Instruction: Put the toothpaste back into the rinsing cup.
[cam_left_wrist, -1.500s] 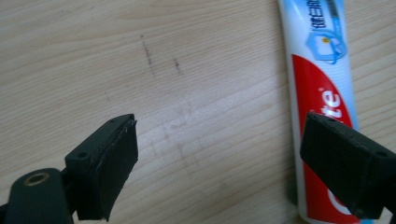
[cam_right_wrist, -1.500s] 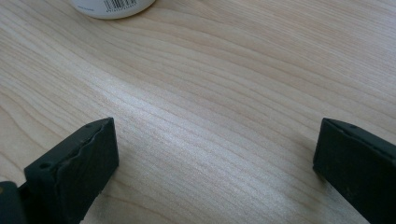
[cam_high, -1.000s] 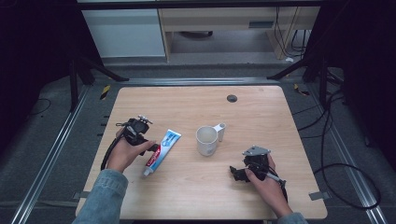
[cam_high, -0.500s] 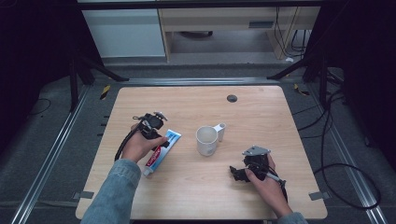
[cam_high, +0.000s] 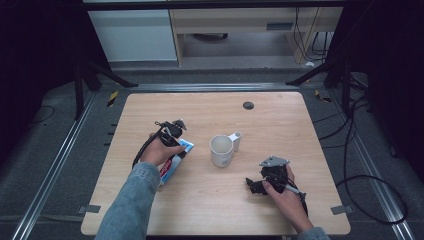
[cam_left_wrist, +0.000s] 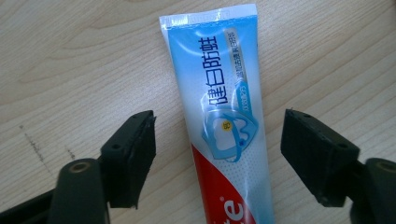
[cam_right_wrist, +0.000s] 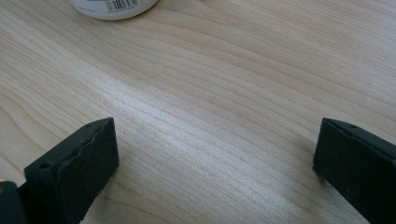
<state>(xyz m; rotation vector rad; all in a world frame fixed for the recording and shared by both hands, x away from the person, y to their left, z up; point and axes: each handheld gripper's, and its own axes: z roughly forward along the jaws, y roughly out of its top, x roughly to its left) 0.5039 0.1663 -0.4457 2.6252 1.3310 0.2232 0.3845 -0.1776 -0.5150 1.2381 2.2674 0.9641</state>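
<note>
A blue, white and red toothpaste tube (cam_left_wrist: 224, 116) lies flat on the wooden table (cam_high: 280, 125), left of centre (cam_high: 171, 169). My left gripper (cam_left_wrist: 217, 154) hangs over the tube's middle. One black pad (cam_left_wrist: 133, 149) stands on each side of it, with a gap to the tube on both sides. Its jaws have just been closing and do not press on the tube. From above, the left gripper (cam_high: 175, 142) covers the tube's upper end. A white mug (cam_high: 221, 150) stands mid-table. My right gripper (cam_right_wrist: 215, 163) rests open near the front right (cam_high: 257, 184), with bare wood between its pads.
The mug's base (cam_right_wrist: 114, 7) lies just ahead of the right gripper. A small black round grommet (cam_high: 248, 105) sits near the table's far edge. Cables (cam_high: 360, 165) trail on the floor to the right. Cabinets (cam_high: 135, 35) stand beyond the table.
The left hand has moved right and slightly down, from beside the tube to over it. The right hand and the mug have stayed in place.
</note>
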